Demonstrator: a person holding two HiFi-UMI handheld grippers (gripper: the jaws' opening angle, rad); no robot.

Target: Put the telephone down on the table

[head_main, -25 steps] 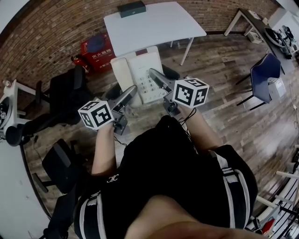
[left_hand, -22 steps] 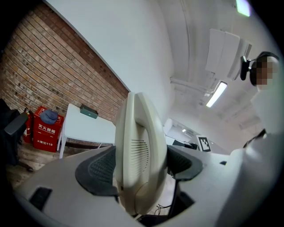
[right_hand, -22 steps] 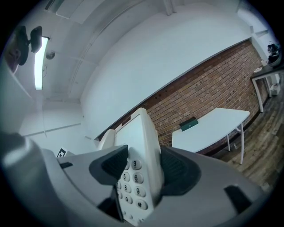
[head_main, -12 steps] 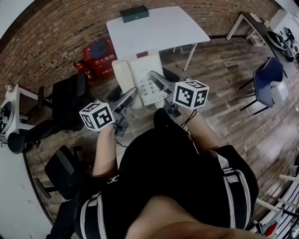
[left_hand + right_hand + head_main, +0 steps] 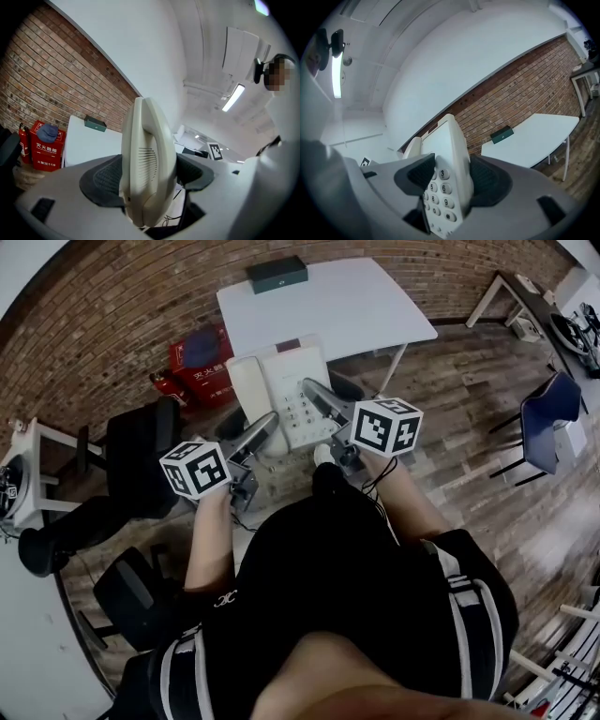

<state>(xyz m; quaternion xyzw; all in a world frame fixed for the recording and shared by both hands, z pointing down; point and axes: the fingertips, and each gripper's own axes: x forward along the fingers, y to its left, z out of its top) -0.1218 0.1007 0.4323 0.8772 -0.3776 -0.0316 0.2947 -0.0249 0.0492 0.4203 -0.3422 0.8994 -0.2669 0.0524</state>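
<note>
A cream-white telephone (image 5: 286,390) with a keypad and its handset on the left hangs in the air between me and the white table (image 5: 366,306). My left gripper (image 5: 262,432) is shut on the handset side (image 5: 147,168). My right gripper (image 5: 317,401) is shut on the keypad side (image 5: 445,187). Both hold the phone above the wooden floor, short of the table's near edge. In the right gripper view the table (image 5: 534,136) lies ahead to the right.
A dark green box (image 5: 277,273) lies at the table's far edge. A red box (image 5: 202,367) and a fire extinguisher stand by the brick wall on the left. Black office chairs (image 5: 141,460) are at my left, a blue chair (image 5: 553,418) at the right.
The phone and both grippers have kept their hold. The table sits slightly nearer and further right in the head view as I move toward it.
</note>
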